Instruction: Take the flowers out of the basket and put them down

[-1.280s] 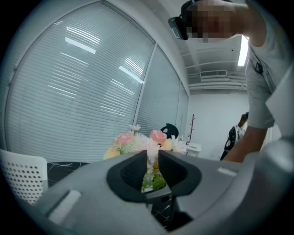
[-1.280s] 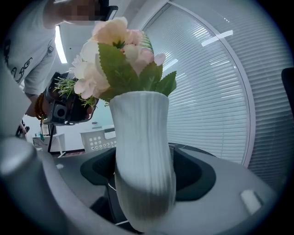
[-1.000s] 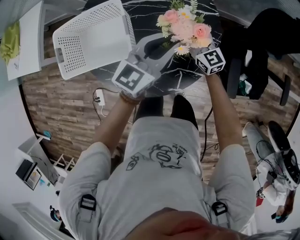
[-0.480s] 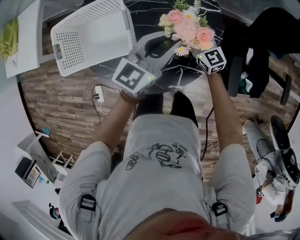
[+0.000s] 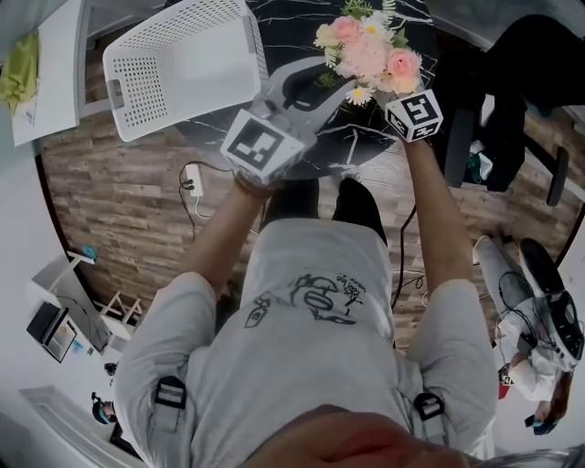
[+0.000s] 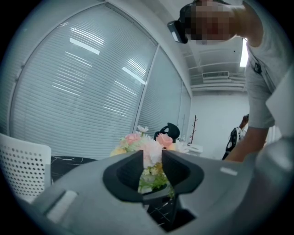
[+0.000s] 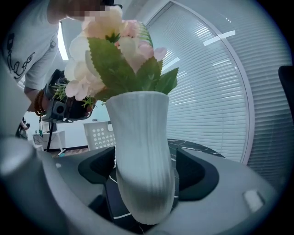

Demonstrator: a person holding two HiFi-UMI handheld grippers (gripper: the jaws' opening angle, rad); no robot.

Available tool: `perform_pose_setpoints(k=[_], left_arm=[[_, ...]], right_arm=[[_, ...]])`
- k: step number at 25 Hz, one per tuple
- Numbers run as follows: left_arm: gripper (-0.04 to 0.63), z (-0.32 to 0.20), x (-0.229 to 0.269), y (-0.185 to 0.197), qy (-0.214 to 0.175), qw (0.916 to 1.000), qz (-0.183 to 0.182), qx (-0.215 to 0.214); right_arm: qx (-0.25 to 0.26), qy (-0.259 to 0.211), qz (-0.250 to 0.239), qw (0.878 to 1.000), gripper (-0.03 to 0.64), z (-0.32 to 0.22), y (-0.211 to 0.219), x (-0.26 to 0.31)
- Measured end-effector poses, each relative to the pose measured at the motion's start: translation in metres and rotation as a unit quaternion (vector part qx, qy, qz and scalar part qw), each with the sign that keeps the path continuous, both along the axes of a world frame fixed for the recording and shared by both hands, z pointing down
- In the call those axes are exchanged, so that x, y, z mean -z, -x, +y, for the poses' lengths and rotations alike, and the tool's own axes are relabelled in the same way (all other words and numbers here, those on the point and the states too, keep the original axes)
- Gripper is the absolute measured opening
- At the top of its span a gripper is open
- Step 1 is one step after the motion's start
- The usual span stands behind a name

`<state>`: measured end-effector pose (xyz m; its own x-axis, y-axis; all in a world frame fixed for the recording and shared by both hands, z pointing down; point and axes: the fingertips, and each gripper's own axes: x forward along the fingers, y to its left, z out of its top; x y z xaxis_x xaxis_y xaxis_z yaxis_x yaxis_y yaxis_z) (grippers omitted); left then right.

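While the white ribbed vase [image 7: 142, 151] of flowers [image 5: 370, 55] stands between the jaws of the right gripper [image 7: 146, 172], those jaws have just been opening, and a slight gap shows at each pad; the left gripper [image 6: 151, 167], jaws likewise just opened, holds nothing; the white basket [image 5: 183, 64] sits on the black marble table [image 5: 283, 27], left of the flowers and apart from them.
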<state>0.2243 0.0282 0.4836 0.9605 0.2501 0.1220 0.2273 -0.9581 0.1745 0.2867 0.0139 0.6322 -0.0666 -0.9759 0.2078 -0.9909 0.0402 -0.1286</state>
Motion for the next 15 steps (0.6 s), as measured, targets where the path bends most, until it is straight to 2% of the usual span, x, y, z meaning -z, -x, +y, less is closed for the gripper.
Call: perform_pose_setpoints(k=[11,15], left_arm=[[0.137,-0.001,0.018,0.012,0.0,0.9996,-0.009,0.028],[0.137,-0.007,0.03,0.02,0.006,0.9988,-0.012,0.048]], right_arm=[[-0.008,0.022,0.013,1.0,0.433,0.037,-0.003,0.029],[-0.014,0.043,0.018,0.999,0.406,0.058,0.001,0.044]])
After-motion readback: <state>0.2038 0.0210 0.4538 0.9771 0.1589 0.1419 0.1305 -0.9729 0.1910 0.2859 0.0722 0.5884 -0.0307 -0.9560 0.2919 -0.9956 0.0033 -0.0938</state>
